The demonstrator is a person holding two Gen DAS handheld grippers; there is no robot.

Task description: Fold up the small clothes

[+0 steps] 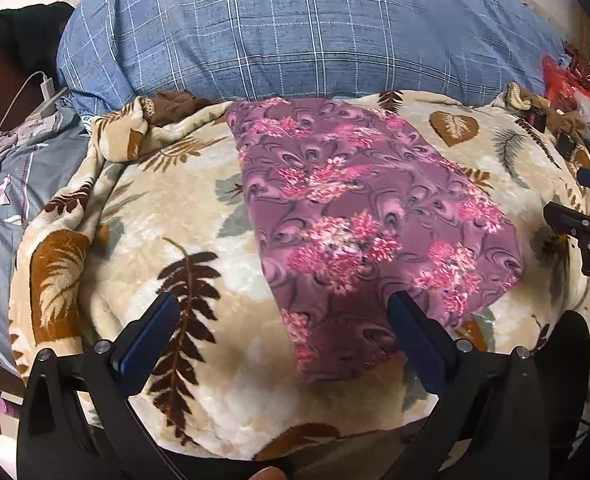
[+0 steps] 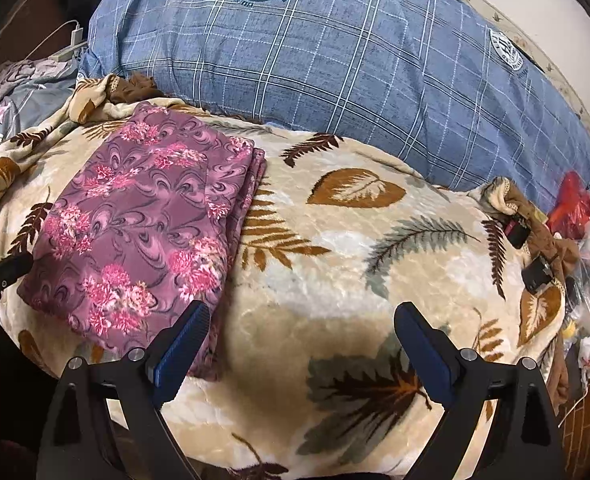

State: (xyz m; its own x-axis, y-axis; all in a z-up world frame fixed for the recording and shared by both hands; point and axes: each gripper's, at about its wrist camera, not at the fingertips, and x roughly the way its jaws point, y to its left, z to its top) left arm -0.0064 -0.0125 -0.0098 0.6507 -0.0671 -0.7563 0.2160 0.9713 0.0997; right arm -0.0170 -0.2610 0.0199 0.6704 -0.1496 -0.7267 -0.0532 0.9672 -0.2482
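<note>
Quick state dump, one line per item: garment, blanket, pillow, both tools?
Garment: folded, layered edges on its right side, lying flat on the blanket, not held.
Blanket: spread out, rumpled at the far corners.
Pillow: lying behind the blanket, untouched.
Left tool: open, empty, above the garment's near end.
Right tool: open, empty, over the blanket just right of the garment.
</note>
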